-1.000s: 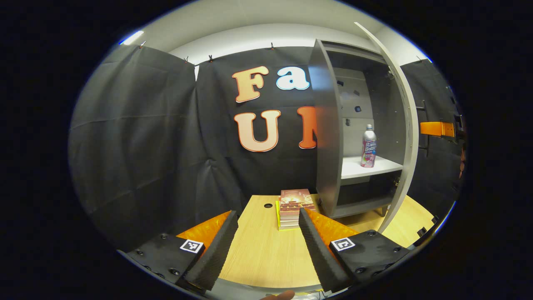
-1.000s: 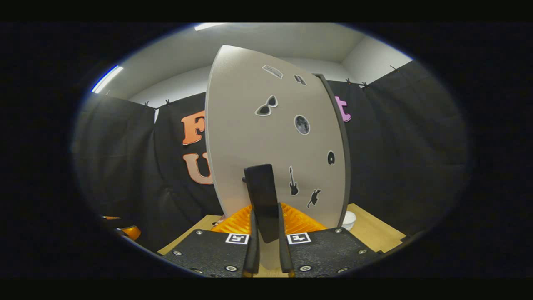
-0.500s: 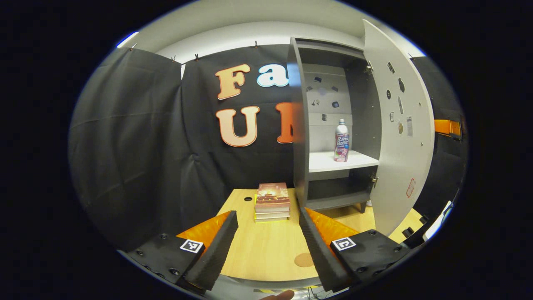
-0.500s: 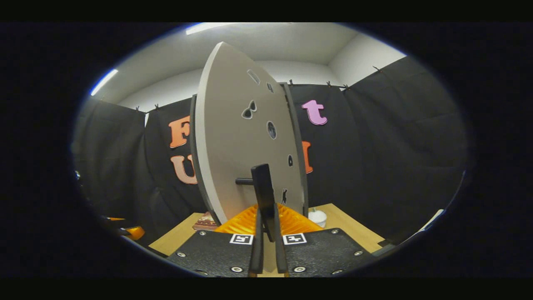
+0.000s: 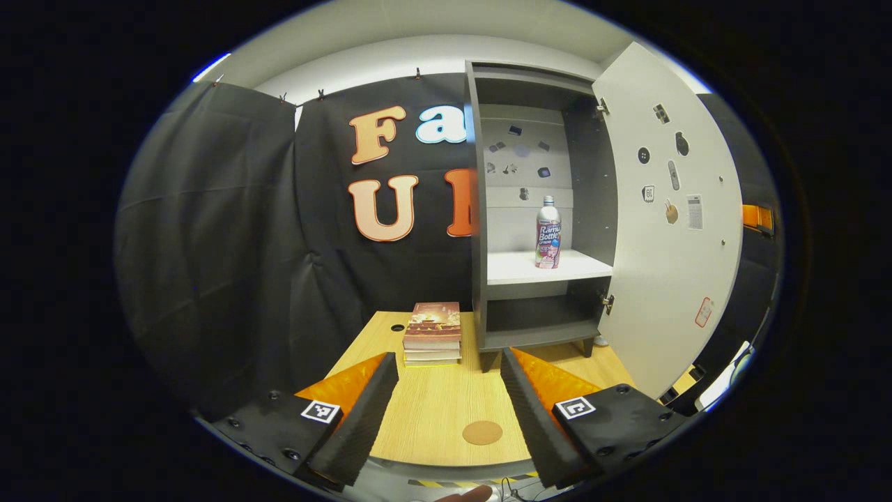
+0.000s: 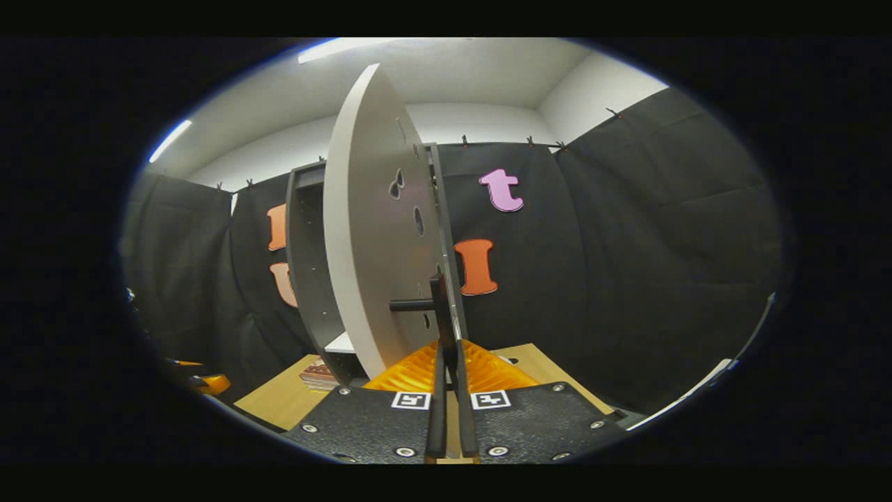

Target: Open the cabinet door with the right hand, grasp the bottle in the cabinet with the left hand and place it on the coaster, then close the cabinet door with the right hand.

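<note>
**Door open, bottle on its shelf**

While the right gripper (image 6: pixel 451 390) clenches the door handle (image 6: pixel 439 307), the bottle (image 5: pixel 548 232) stands upright on the cabinet (image 5: pixel 536 209) shelf. The left gripper (image 5: pixel 446 418) hangs released above the bench (image 5: pixel 432 411), the coaster (image 5: pixel 482 432) between its fingers; the label is too small to make out.

The cabinet door (image 5: pixel 669 223) now stands much wider open than a second ago, pulled by the right claw (image 6: pixel 446 362) on its handle (image 6: pixel 437 314); the coaster (image 5: pixel 482 432) has come into the left gripper view.
</note>
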`<state>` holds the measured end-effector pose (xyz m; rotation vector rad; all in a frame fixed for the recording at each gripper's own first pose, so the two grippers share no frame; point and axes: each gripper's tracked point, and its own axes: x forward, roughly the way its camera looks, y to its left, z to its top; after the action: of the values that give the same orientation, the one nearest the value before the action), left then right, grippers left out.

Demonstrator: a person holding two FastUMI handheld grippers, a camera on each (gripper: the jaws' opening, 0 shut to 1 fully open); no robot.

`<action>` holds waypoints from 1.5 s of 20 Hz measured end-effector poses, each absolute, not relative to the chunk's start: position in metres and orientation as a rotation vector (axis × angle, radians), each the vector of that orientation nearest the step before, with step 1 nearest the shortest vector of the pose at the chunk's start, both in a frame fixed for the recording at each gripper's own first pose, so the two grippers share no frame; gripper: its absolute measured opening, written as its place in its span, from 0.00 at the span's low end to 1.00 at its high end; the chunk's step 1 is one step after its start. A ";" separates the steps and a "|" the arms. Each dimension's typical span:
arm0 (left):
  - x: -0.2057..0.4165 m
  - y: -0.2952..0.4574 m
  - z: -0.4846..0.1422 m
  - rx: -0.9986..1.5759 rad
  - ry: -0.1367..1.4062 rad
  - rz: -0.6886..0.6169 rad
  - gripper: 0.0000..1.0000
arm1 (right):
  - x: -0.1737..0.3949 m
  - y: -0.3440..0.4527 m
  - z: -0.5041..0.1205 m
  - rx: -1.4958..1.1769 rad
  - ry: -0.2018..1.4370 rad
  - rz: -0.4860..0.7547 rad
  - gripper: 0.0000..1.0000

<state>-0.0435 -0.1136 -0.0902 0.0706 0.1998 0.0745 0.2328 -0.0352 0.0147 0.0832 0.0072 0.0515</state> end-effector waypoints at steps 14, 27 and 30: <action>0.023 -0.165 -0.081 0.057 0.169 -0.007 0.95 | 0.233 -0.044 0.017 0.135 -0.025 0.029 0.02; 0.237 -0.290 -0.054 0.027 0.086 -0.268 0.96 | 0.232 -0.037 0.032 0.022 -0.100 -0.046 0.12; 0.278 -0.311 -0.045 0.044 0.053 -0.300 0.96 | 0.236 -0.027 0.025 0.032 -0.071 -0.040 0.11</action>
<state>0.2775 -0.3110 -0.0451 0.0436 0.0528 -0.3005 0.2357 -0.0270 0.0251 0.0318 -0.0709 -0.0396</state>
